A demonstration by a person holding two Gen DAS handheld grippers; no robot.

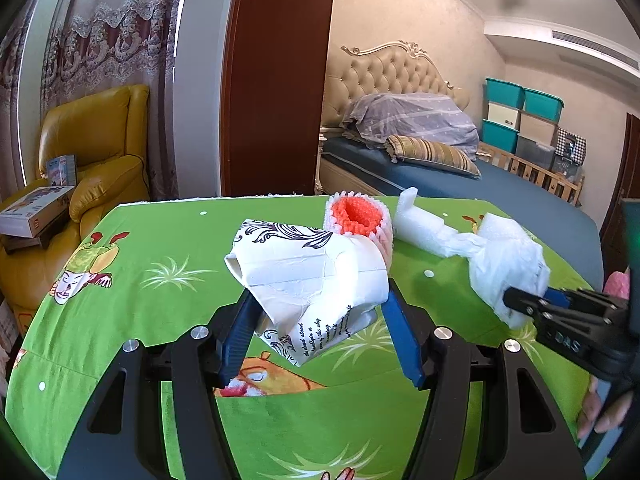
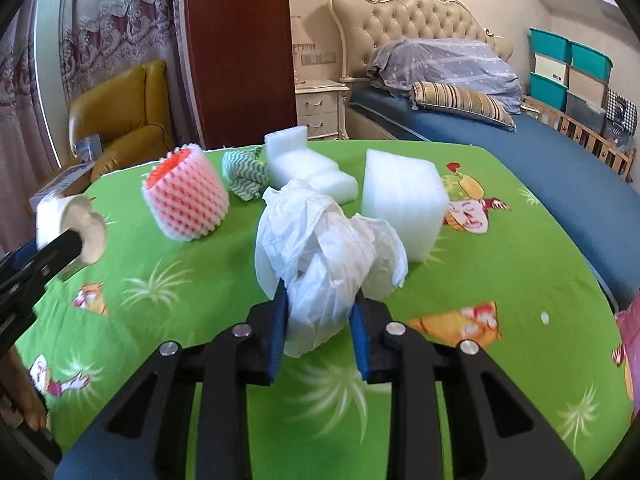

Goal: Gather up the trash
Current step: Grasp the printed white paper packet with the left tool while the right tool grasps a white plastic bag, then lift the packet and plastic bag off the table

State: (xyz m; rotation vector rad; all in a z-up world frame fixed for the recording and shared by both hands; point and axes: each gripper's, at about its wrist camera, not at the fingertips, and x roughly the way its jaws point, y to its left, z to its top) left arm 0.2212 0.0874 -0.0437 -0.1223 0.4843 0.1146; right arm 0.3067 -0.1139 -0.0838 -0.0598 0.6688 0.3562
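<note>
Both hands are loaded. The left hand-held gripper [image 1: 320, 320] has its 2 blue fingers spread fairly wide around a crushed paper cup [image 1: 308, 280] printed with dark scrollwork, the cup's long axis lying crosswise to the fingers, open mouth to the left. The right hand-held gripper [image 2: 320, 320] is closed narrowly on a wad of white plastic wrap [image 2: 324, 256], which bulges above and ahead of its fingers. Both pieces appear lifted just off the green bench [image 2: 520, 264]. No bin shows in either view, so where these go cannot be told. Loose trash left on the bench lies ahead of the right gripper: a foam block [image 2: 404, 208] just right of the wad, a stepped foam piece [image 2: 308, 164] and a green-striped cloth [image 2: 244, 176] behind, a pink foam net sleeve [image 2: 186, 200] to the left. The near bench is bare, with open room to draw back; the far edge meets the bed [image 2: 540, 152].
</note>
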